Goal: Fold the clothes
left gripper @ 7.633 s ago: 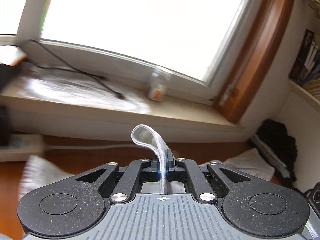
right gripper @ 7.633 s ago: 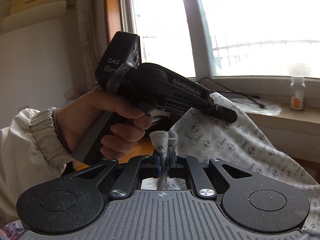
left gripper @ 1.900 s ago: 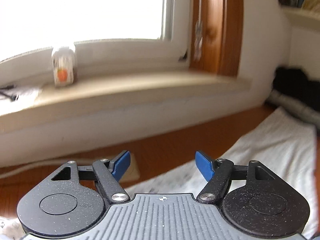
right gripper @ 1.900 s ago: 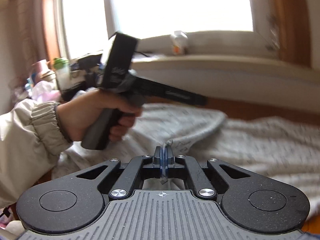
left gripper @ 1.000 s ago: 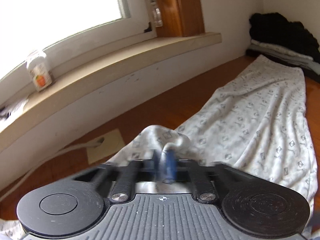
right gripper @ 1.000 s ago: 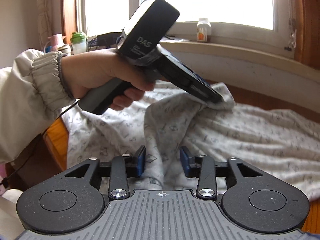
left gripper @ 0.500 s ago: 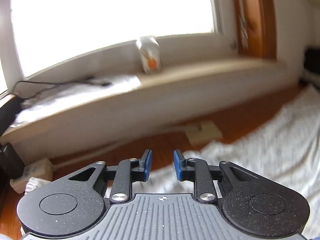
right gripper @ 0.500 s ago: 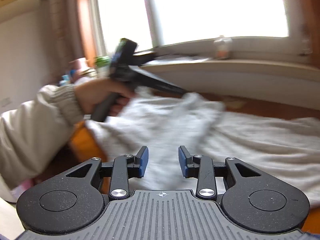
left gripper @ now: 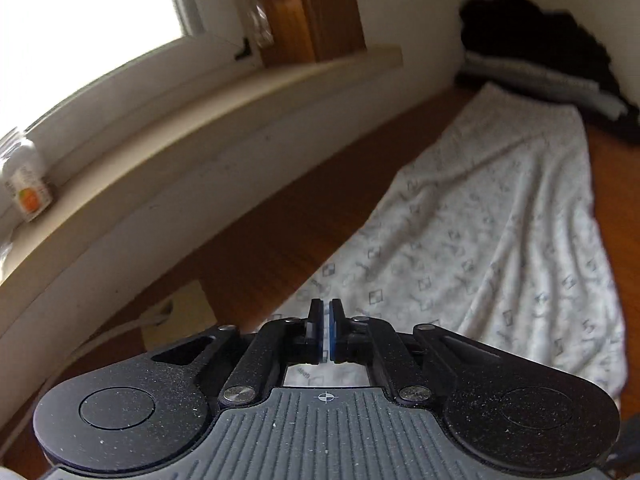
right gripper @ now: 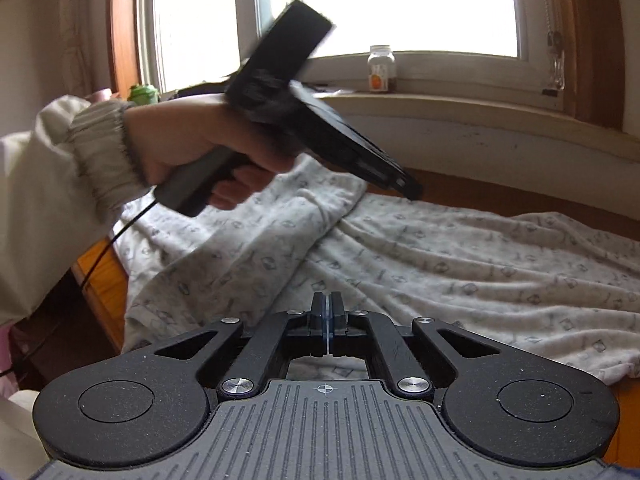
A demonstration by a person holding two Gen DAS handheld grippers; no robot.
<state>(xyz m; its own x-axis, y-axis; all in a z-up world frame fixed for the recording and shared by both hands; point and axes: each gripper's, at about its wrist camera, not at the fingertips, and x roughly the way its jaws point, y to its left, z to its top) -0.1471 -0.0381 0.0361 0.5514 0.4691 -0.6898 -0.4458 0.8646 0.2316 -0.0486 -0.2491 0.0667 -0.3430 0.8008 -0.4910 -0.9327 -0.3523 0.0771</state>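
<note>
Left wrist view: the left gripper (left gripper: 325,320), jaws together and empty, hovers over the patterned garment (left gripper: 480,248), spread flat beside the windowsill (left gripper: 240,92).

Right wrist view: the right gripper (right gripper: 327,312) is likewise closed, empty; only one end is bunched, so most folding remains.
</note>
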